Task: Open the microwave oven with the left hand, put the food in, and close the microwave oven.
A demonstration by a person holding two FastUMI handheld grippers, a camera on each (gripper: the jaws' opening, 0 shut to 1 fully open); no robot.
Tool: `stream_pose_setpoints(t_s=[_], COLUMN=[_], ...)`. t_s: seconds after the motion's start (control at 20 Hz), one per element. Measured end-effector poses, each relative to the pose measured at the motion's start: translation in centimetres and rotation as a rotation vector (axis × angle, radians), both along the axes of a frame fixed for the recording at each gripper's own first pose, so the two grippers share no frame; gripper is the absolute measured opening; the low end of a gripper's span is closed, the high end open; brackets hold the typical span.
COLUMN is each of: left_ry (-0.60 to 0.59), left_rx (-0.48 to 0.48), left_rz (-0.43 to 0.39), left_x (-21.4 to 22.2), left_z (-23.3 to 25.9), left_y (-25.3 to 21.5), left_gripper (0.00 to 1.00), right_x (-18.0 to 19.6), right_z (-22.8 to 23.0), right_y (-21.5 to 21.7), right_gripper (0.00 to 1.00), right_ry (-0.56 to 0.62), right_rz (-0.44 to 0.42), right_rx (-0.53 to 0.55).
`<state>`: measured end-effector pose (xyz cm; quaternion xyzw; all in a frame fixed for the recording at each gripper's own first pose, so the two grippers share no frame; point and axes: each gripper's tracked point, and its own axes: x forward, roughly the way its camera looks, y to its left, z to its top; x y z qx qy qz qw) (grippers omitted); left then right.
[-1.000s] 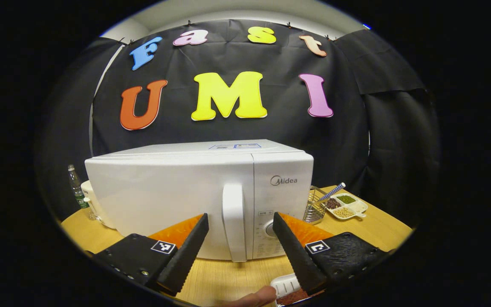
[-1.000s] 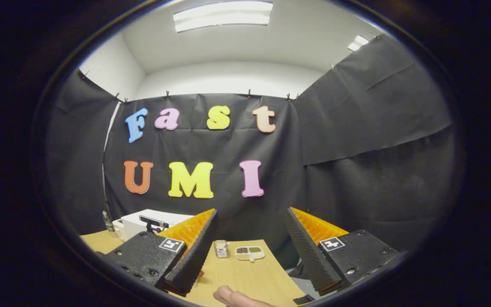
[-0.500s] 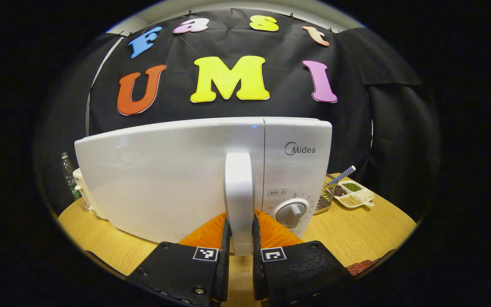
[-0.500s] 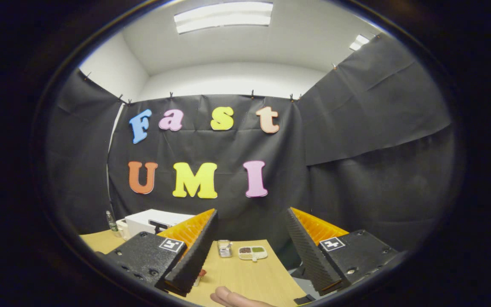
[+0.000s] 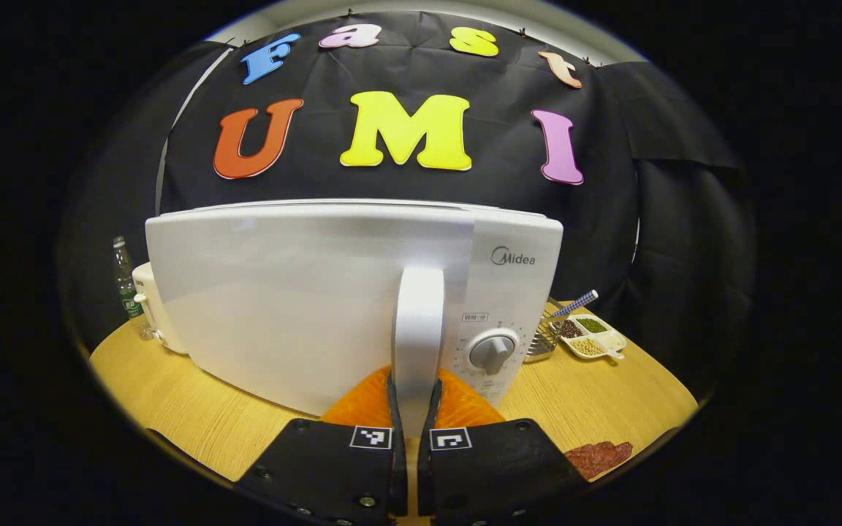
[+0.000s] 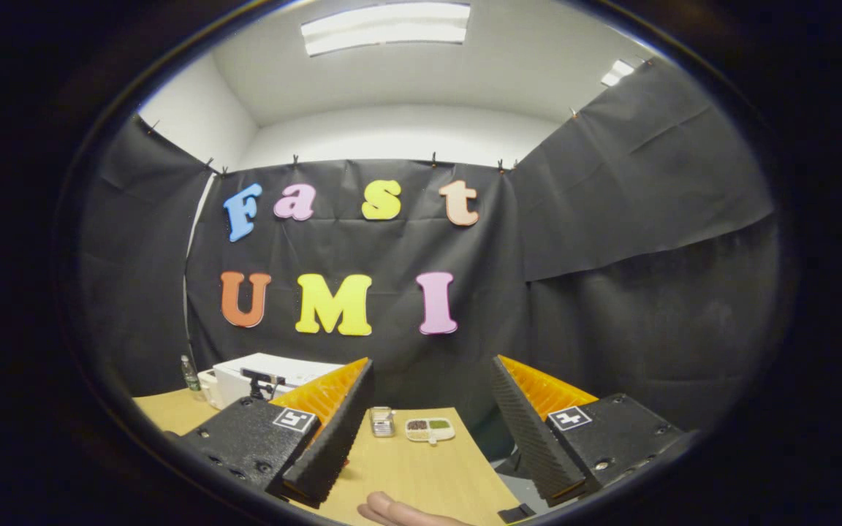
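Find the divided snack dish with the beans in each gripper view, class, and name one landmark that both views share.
Left gripper view: the divided dish sits at right of centre on the table, right of the microwave and wire basket.
Right gripper view: the dish lies at lower centre, between the open fingers, on the table's far edge.
Shared landmark: the wire basket, just left of the dish.

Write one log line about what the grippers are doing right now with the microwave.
left gripper: shut on door handle | microwave: door barely ajar | right gripper: open, holding nothing, above table
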<state>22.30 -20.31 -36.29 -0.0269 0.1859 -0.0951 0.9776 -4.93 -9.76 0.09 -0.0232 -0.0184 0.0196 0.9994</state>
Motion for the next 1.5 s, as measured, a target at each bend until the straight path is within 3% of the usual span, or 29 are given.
stream_pose_setpoints(t_s=[0.05, 0.1, 0.15, 0.35, 0.4, 0.45, 0.55, 0.9, 0.95, 1.0, 1.05, 1.1, 1.15, 1.2, 1.25, 1.45, 1.5], left_ry=[-0.014, -0.029, -0.041, -0.069, -0.076, -0.085, -0.089, -0.118, -0.118, -0.123, -0.124, -0.122, -0.111, -0.111, -0.109, -0.099, -0.110], left_rx=[-0.008, -0.011, -0.006, -0.014, -0.010, -0.004, -0.008, -0.012, -0.016, -0.031, -0.047, -0.069, -0.092, -0.103, -0.094, -0.007, 0.012], left_rz=[-0.024, -0.045, -0.066, -0.127, -0.140, -0.153, -0.169, -0.150, -0.141, -0.124, -0.098, -0.073, -0.043, -0.004, 0.042, 0.131, 0.140], left_x=[-1.0, -1.9, -2.8, -6.1, -6.8, -7.5, -9.2, -15.6, -16.5, -17.5, -18.7, -19.7, -20.9, -21.8, -22.6, -26.0, -26.7], left_z=[0.2, 0.2, 0.3, 0.8, 0.9, 1.0, 1.2, 2.1, 2.1, 2.4, 2.7, 2.9, 3.2, 3.7, 4.0, 5.3, 6.2], left_y=[0.2, 0.7, 1.1, 2.8, 3.3, 3.9, 5.1, 12.9, 14.5, 16.3, 18.2, 20.1, 22.0, 23.7, 25.7, 29.4, 29.7], left_gripper=[0.05, 0.05, 0.07, 0.07, 0.22, 0.14, 0.14, 0.13, 0.18, 0.19, 0.19, 0.34, 0.63, 0.73, 0.94, 0.94, 0.94], right_x=[0.1, 0.1, 0.2, 0.4, 0.4, 0.5, 0.3, 1.0, 1.0, 0.9, 0.7, 0.7, 0.7, 0.7, 1.0, 1.4, 1.5], right_z=[-0.2, -0.5, -0.7, -1.7, -2.0, -2.2, -2.7, -5.5, -5.9, -6.1, -6.4, -6.6, -6.7, -6.9, -6.9, -8.0, -8.4], right_y=[0.0, 0.2, 0.4, 2.3, 2.9, 3.3, 4.3, 7.0, 7.0, 7.4, 7.9, 8.4, 8.7, 9.0, 9.1, 10.7, 11.2], right_gripper=[1.00, 0.90, 1.00, 1.00, 1.00, 1.00, 1.00, 1.00, 1.00, 0.91, 0.91, 0.91, 0.91, 0.90, 0.90, 0.91, 1.00], right_ry=[0.005, 0.009, 0.013, 0.025, 0.027, 0.031, 0.040, 0.091, 0.097, 0.106, 0.113, 0.117, 0.121, 0.124, 0.126, 0.154, 0.167], right_rz=[-0.003, -0.003, -0.001, 0.024, 0.031, 0.036, 0.051, 0.080, 0.076, 0.083, 0.095, 0.107, 0.116, 0.122, 0.120, 0.133, 0.140], right_rx=[-0.002, 0.000, 0.002, -0.006, -0.010, -0.015, -0.026, -0.044, -0.025, -0.003, 0.017, 0.033, 0.039, 0.033, 0.024, -0.005, -0.010])
